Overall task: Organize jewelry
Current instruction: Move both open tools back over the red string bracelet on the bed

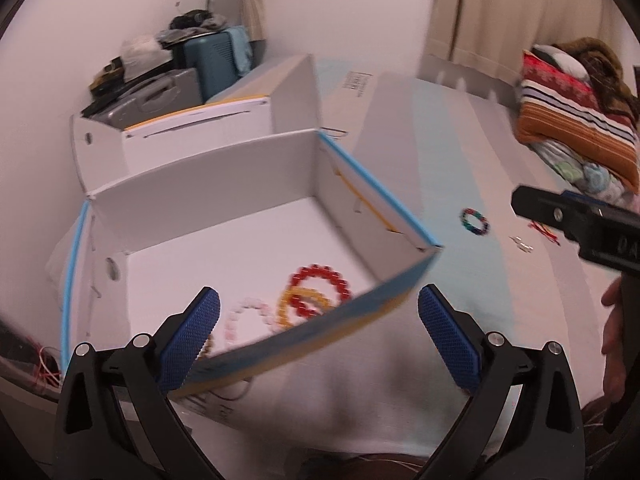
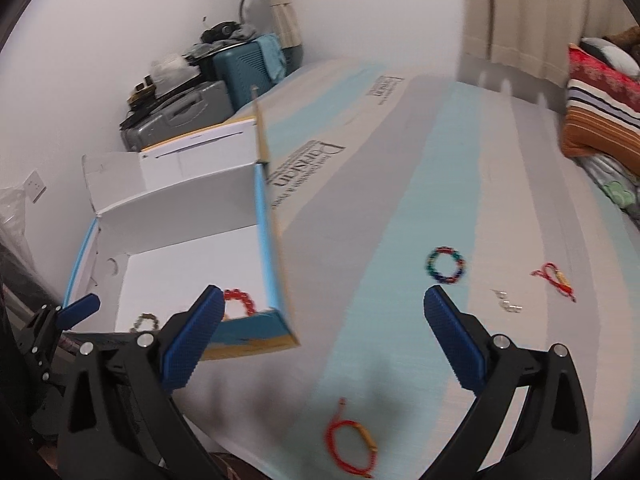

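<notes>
Standing wide apart with nothing between them, the fingers [image 1: 202,322] of the left gripper [image 1: 319,322] hang over the near wall of a white cardboard box [image 1: 224,184] with blue edging. Contents of the box: 1 red bead bracelet [image 1: 324,282], 1 amber bead bracelet [image 1: 306,308] overlapping it, 1 pale pink bead bracelet [image 1: 250,314], and 1 darker bracelet [image 2: 145,321] near the front wall. The right gripper [image 2: 323,322], fingers [image 2: 454,342] likewise spread and empty, is over the bed [image 2: 400,184], just right of the box. On the striped bed cover, outside the box: 1 red cord bracelet [image 2: 352,446] nearest the right gripper, 1 multicoloured bead bracelet [image 2: 445,265] farther out, small silver pieces [image 2: 508,304], another red cord piece [image 2: 554,280]. Folded blankets [image 1: 576,120] lie at the far right.
</notes>
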The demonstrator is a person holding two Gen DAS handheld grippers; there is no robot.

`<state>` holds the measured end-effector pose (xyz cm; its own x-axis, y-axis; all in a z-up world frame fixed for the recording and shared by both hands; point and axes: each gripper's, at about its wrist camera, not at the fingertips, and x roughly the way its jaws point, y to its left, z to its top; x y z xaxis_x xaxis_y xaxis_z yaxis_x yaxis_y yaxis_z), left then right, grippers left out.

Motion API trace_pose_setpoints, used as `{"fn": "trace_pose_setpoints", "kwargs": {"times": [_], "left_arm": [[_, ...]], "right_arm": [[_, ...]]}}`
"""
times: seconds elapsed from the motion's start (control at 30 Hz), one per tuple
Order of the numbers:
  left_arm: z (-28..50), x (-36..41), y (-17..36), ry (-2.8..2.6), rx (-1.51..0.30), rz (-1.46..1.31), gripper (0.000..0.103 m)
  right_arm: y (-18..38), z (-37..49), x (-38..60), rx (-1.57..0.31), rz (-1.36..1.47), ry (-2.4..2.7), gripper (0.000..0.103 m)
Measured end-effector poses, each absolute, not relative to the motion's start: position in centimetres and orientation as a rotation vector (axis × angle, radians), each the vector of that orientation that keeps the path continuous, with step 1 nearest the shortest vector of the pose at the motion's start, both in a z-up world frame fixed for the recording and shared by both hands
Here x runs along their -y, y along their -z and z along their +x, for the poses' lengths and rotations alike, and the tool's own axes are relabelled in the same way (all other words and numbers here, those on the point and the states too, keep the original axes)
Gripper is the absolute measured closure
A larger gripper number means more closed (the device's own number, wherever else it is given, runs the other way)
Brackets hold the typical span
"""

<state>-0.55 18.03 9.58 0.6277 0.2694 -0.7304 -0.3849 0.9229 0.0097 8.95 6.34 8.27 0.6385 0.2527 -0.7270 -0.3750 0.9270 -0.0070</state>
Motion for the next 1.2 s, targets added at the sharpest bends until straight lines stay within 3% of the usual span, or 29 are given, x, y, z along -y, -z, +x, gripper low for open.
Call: {"fn": "trace_pose_setpoints", "kwargs": {"times": [0.6, 1.2], "left_arm": [[1.8, -6.9, -3.4, -0.237, -0.919, -0.122, 0.006], [4.2, -3.9, 3.9, -0.227, -1.020, -0.137, 0.006]], "right_arm": [[-9.5, 12.7, 9.2, -0.812, -0.086, -0.123, 0.007], [-3.8, 20.5, 21.2, -0.892, -0.082, 0.074, 0.007]]}}
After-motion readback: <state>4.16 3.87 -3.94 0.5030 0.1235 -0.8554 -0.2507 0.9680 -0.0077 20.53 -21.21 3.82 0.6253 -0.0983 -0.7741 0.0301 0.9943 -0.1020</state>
